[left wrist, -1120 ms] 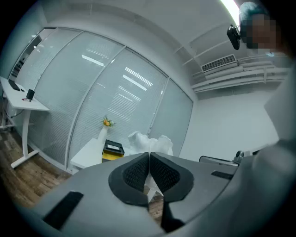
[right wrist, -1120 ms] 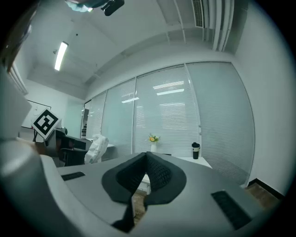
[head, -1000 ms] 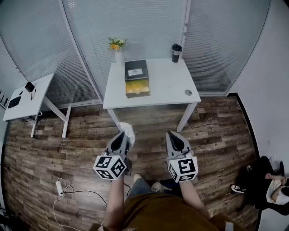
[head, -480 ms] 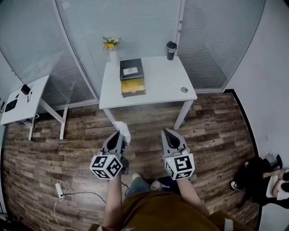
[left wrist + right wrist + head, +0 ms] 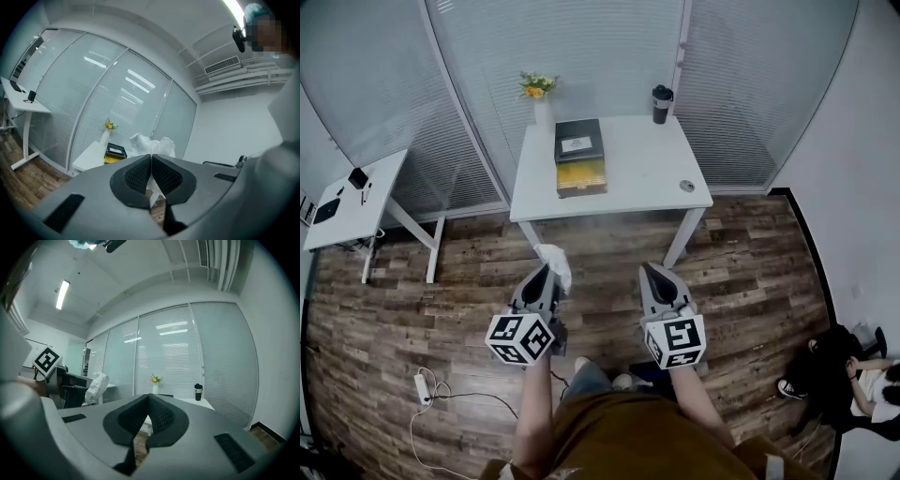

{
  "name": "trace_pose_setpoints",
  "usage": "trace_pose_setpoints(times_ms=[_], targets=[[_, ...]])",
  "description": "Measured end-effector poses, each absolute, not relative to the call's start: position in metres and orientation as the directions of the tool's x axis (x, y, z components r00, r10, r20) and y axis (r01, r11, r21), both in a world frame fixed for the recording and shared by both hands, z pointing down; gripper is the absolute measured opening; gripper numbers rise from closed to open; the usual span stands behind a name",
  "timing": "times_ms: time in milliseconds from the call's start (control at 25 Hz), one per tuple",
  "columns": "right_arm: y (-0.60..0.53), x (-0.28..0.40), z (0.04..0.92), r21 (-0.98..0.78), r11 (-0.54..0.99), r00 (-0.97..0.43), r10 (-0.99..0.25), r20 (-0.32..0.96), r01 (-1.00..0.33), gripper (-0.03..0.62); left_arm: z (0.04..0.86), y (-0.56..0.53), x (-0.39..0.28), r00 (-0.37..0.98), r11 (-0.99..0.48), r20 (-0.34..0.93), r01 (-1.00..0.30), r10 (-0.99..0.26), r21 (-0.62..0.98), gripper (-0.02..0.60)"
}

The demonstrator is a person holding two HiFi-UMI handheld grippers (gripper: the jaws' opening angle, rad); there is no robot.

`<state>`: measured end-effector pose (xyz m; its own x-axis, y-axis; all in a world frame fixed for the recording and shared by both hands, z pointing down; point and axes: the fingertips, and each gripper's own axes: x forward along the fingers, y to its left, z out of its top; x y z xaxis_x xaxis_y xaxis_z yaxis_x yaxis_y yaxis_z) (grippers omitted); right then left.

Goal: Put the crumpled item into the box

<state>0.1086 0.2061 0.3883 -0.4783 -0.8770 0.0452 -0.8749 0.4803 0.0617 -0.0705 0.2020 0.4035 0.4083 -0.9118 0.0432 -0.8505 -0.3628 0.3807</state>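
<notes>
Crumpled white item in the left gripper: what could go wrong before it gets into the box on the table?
1. The left gripper pinches the crumpled item only at one end. Most of it sticks out past the jaws, so it may slip out on the way.
2. The vase stands close beside the box. A reaching gripper could knock it over.

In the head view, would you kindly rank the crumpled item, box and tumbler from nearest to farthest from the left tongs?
1. Crumpled item, held in the left tongs.
2. Box, on the table's left.
3. Tumbler, far right corner.
</notes>
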Motion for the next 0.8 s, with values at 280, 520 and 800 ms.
trace_pose_setpoints(times_ms=[280,520,800], targets=[[0.205,0.123,0.381,0.041,0.471,-0.47,-0.882,0.027,-0.881,0.012,0.396,0.202,-0.06,0.408,-0.367,0.034,-0.851,-0.912,0.375,0.031],[0.201,0.122,0.385,0.059,0.489,-0.487,-0.872,0.045,-0.87,0.012,0.399,0.199,-0.054,0.41,-0.365,0.041,-0.85,-0.911,0.379,0.031],[0.176,0.134,0.392,0.042,0.469,-0.466,-0.883,0.058,-0.882,0.012,0.405,0.172,-0.057,0.4,-0.353,0.044,-0.85,-0.915,0.391,0.031]])
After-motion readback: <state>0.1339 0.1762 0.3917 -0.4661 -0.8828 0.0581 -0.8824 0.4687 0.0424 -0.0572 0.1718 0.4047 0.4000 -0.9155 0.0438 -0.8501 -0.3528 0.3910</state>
